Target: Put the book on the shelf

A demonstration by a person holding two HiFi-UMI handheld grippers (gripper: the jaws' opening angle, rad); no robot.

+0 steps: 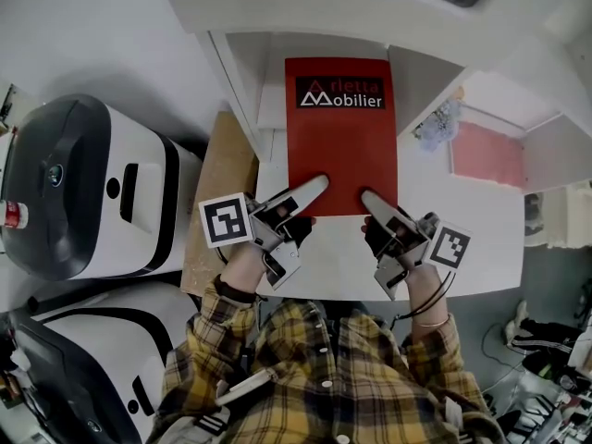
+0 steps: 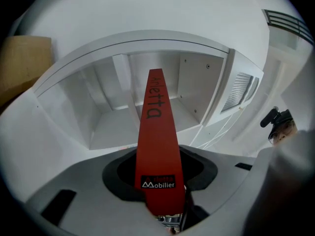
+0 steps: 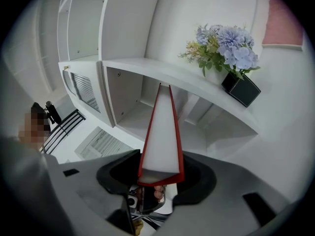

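Since your left claw (image 1: 313,187) and right claw (image 1: 372,198) are each clamped on a near corner of the red book (image 1: 340,141), with its far end at the shelf (image 1: 421,67) opening, keep it level and slide straight in, minding the dividers (image 2: 197,87).

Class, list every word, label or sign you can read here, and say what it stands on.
"Mobilier": white on a black label on the red book cover; the reddish word above reads roughly "rletta".
"Mobilier": small label on its spine; the big letters above end in "letta".
Nothing else is readable.
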